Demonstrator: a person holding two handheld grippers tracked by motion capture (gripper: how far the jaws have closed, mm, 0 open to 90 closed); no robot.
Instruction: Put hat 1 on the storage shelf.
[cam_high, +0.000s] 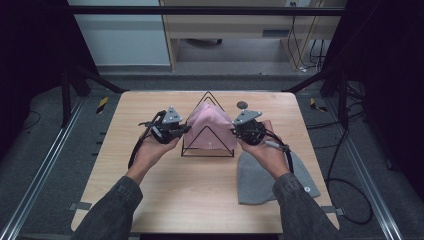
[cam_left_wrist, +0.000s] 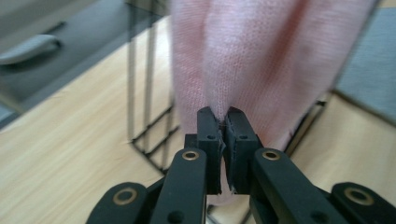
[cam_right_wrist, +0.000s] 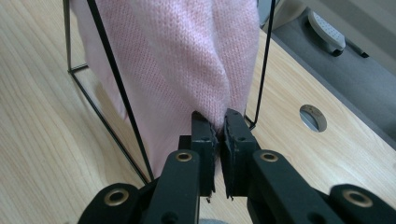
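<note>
Near the table's (cam_high: 150, 200) far edge: pink knit beanie (cam_high: 209, 127) draped over black wire stand (cam_high: 207, 150). Left gripper (cam_high: 181, 131) and right gripper (cam_high: 236, 131) both clamped shut on beanie's opposite sides. Removal from stand not yet done. Grey beanie (cam_high: 260, 187) flat by right edge.

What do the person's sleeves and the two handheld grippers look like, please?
Both forearms wear dark grey denim-like sleeves. The left gripper and right gripper are black, each topped by a grey three-cornered plate and trailing a black cable. Their black fingers hang on links with brass-coloured pivot rings.
</note>
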